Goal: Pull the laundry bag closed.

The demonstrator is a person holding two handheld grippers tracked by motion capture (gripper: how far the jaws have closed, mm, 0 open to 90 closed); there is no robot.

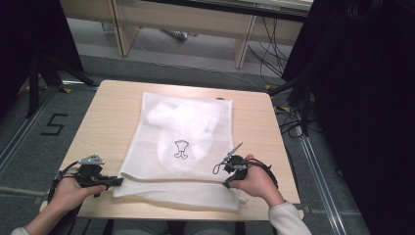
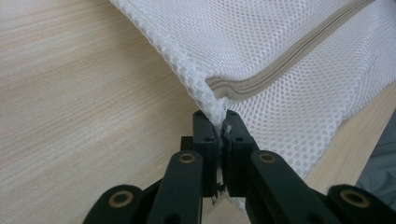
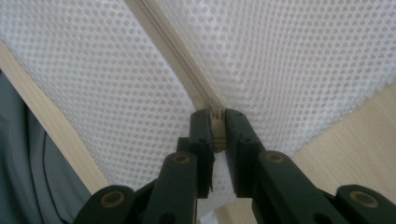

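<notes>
We find the white mesh laundry bag (image 1: 186,142) flat on the table (image 1: 103,122) — left gripper (image 2: 219,122) clamped on its near-left corner, right gripper (image 3: 215,122) clamped on the zipper pull (image 3: 216,126).

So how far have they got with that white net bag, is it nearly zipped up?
Done: white clothing already lies inside the mesh bag on the table. In hand: the left gripper is shut on the bag's corner by the zip's end, and the right gripper is shut on the zip pull at the opposite end of the zipper. Left: judging whether the zip is open or closed is not possible here; probably one pull along it.
</notes>
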